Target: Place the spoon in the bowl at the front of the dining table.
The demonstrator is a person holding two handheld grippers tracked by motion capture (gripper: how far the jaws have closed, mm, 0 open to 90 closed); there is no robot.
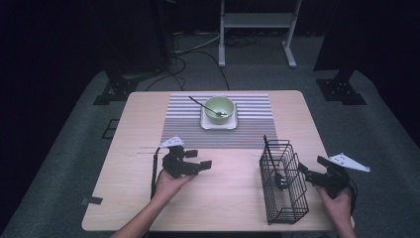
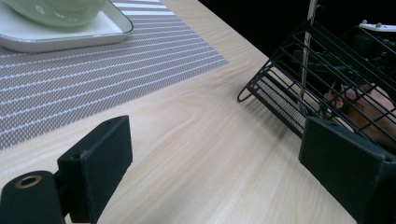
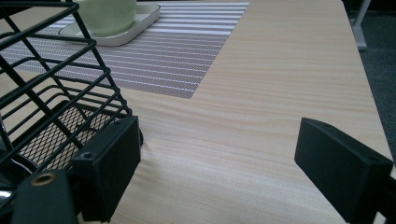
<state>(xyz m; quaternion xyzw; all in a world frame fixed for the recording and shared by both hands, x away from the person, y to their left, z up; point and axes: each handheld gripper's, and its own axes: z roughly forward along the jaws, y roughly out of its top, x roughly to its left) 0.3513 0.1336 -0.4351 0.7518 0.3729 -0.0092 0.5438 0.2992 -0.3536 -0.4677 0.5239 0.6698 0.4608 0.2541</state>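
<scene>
Wire basket [image 1: 284, 182] was sitting at the near right of the surface [image 1: 228, 198], a black rack thing with a dark ladle [image 1: 280, 181] standing in it, handle poking up out the top. Right tongs [image 1: 308, 174] were just beside its right wall, jaws spread wide with nothing between them. In the right gripper view one jaw sat right up against the basket's [image 3: 56, 102] wire, maybe touching, couldn't really tell, and the other was out over bare wood.

Left tongs [image 1: 205, 165] were over on the near left, well apart from the basket, also wide open and holding nothing, pointed across toward it. The left gripper view had the basket [image 2: 308, 79] past the jaws with the person's other hand [image 2: 369, 112] visible through the wires.

Further back, a striped placemat [image 1: 218, 121] lay across the middle, and on it a white square plate [image 1: 218, 123] with a green bowl [image 1: 219, 109] on top, a spoon [image 1: 208, 107] resting in the bowl.
</scene>
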